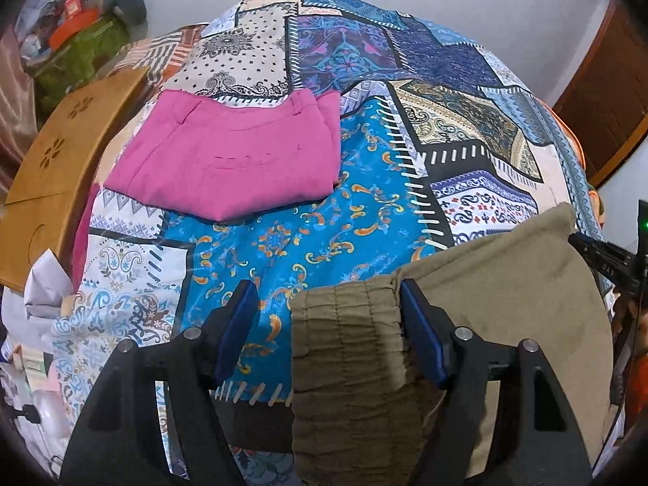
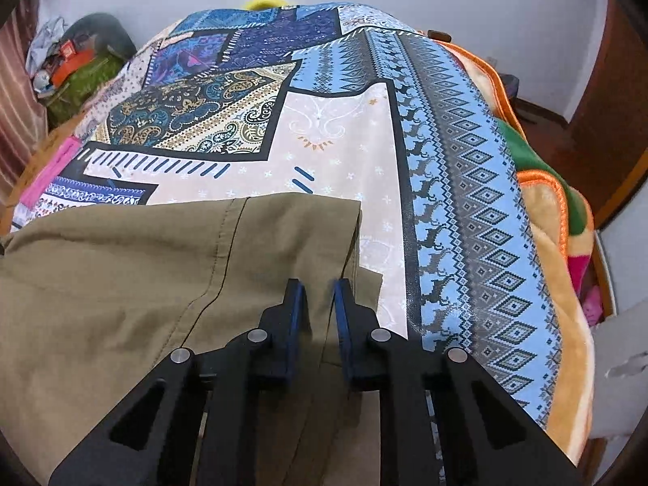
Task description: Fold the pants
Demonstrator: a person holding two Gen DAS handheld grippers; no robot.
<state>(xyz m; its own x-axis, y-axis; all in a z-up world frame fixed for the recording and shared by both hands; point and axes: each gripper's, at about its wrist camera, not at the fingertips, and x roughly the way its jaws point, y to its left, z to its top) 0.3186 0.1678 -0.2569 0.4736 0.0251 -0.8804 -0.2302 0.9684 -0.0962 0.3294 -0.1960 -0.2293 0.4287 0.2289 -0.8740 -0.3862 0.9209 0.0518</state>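
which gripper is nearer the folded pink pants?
Left. The left gripper faces the folded pink pants across the bedspread; the right gripper sits over the olive pants' hem end, farther away.

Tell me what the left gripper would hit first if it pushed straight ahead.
Probably the olive pants' elastic waistband, already between the open left gripper's fingers; past it, only bedsheet. Depth is unclear.

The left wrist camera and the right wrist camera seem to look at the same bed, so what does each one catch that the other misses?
Only the left view shows the folded pink pants, the wooden board, and the olive pants' elastic waistband.

Only the right view shows the olive pants' hem end and the orange blanket.

Both show the olive pants, patchwork bedsheet and green clutter pile.
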